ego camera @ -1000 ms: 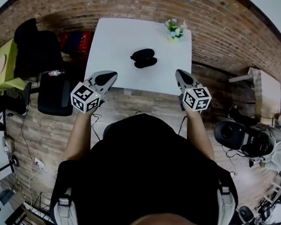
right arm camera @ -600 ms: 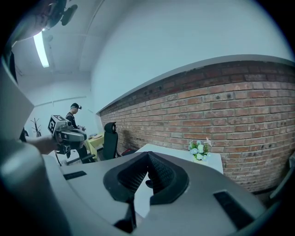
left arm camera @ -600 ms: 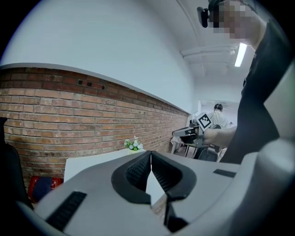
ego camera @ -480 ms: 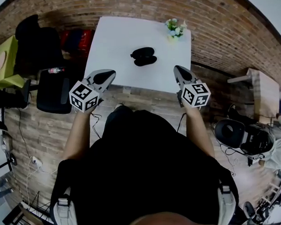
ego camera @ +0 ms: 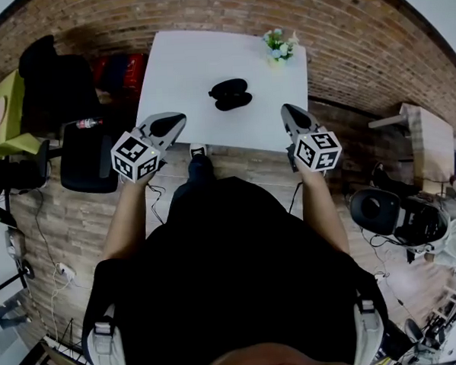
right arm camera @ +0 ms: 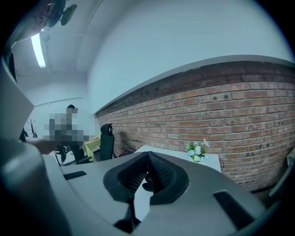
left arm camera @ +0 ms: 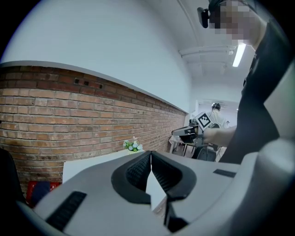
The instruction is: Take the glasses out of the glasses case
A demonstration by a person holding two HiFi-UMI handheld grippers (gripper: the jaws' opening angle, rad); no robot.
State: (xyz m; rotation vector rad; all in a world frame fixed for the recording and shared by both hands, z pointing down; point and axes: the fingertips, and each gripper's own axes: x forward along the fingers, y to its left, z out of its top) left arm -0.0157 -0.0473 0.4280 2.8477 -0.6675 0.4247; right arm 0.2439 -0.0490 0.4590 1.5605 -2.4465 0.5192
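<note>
Right, we're standing at the near edge of the white table (ego camera: 184, 73), with the brick wall (ego camera: 342, 34) running behind it. We hold the left gripper (ego camera: 178, 123) at the table's near left edge, its jaws pressed together at the tips with nothing between them. At the near right edge, the right gripper (ego camera: 288, 114) has its jaws closed and empty too. Beyond and between them, the black glasses case (ego camera: 232, 94) lies on the tabletop, well apart from both. A little bunch of flowers (ego camera: 279, 45) sits at the far right corner.
</note>
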